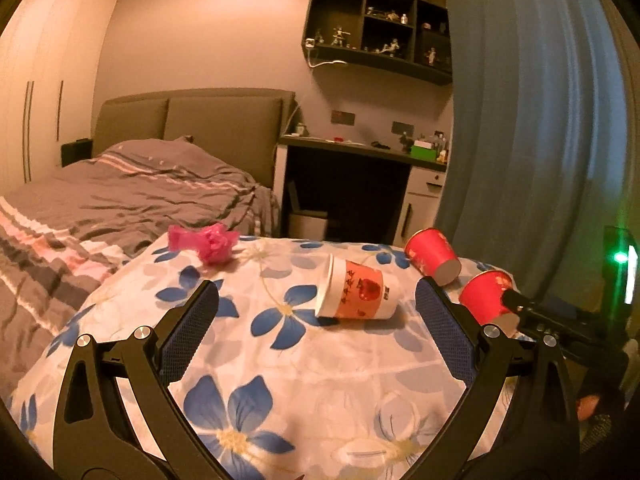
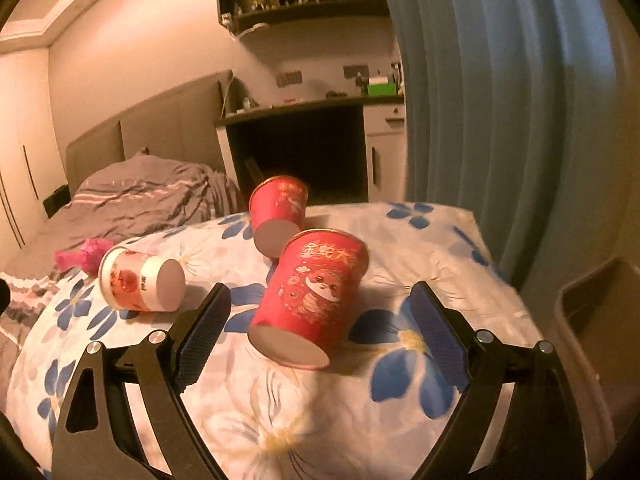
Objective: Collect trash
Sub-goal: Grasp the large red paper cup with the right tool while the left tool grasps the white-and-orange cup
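Three paper cups lie tipped over on a flowered cloth (image 1: 280, 360). The white and orange cup (image 1: 356, 294) rests just ahead of my left gripper (image 1: 318, 304), which is open and holds nothing. The near red cup (image 2: 310, 300) sits between the fingers of my right gripper (image 2: 320, 304), also open, pads apart from it. That same near red cup (image 1: 486, 294) shows in the left view with the right gripper's finger beside it. A second red cup (image 2: 278, 210) lies farther back. A crumpled pink bag (image 1: 208, 242) rests at the cloth's far left edge.
A bed with grey striped bedding (image 1: 120, 196) stands to the left. A dark desk (image 1: 360, 152) and wall shelves (image 1: 376, 28) are behind. A blue curtain (image 1: 532, 120) hangs on the right. A dark bin (image 2: 596, 320) stands to the right of the cloth.
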`<state>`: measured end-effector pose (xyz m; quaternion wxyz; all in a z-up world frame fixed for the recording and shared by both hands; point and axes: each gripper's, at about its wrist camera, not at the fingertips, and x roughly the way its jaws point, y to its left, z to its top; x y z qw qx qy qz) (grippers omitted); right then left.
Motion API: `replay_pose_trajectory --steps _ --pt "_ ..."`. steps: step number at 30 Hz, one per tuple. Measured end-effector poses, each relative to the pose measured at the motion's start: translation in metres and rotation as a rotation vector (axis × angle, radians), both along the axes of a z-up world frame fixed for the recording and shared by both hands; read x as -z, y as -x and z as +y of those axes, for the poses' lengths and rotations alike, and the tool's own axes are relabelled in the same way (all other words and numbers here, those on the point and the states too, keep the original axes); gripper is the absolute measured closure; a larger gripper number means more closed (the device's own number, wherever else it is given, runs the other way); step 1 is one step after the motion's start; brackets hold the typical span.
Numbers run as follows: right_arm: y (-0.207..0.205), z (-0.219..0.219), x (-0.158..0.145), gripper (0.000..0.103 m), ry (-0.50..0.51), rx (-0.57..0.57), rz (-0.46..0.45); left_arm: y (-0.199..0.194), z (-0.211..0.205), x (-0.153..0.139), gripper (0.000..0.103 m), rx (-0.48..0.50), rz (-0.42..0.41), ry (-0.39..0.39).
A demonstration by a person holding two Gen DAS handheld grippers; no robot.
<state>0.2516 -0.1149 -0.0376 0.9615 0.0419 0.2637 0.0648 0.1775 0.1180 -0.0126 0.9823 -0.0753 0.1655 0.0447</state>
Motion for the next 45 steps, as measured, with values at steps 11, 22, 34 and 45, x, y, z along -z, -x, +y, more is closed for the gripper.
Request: replay_pose_trajectory --steps 11,22,34,45 --pt "-0.039 0.010 0.019 0.025 -0.011 0.001 0.144 -0.033 0.006 0.010 0.006 0.085 0.015 0.001" --pt "-0.034 0.007 0.022 0.041 -0.016 -0.029 0.170 -0.078 0.022 0.029 0.008 0.224 0.127 0.107" --pt "0.006 -0.012 0.006 0.041 -0.032 -0.074 0.101 -0.116 0.013 0.047 0.048 0.413 0.257 0.123" --pt "0.026 -0.019 -0.005 0.041 -0.042 -0.100 0.057 -0.106 -0.005 0.050 0.096 0.508 0.300 0.096"
